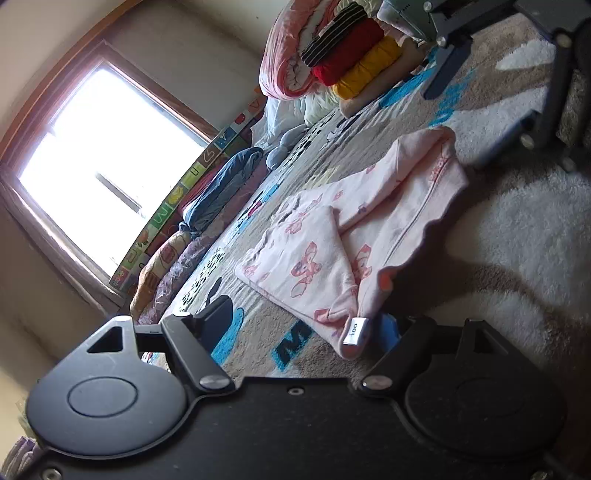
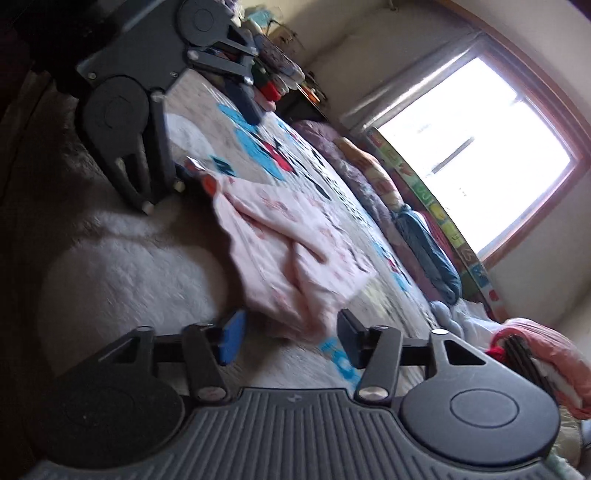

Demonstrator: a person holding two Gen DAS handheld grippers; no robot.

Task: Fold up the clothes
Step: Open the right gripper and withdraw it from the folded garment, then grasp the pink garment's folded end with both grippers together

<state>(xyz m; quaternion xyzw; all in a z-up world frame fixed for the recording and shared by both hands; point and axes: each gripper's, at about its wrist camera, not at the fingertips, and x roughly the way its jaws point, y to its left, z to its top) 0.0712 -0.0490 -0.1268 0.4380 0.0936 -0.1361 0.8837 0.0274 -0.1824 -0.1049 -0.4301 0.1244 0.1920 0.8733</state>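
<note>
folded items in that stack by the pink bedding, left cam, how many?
3: striped on top, red in the middle, yellow lowest. More may be hidden behind.

Patterned rug (image 1: 369,140), pink garment (image 1: 354,236) on it, folded clothes (image 1: 354,48)

Pink garment (image 1: 343,236) part-folded on patterned rug (image 1: 258,332); left tool (image 1: 306,325) wide at hem.
</note>
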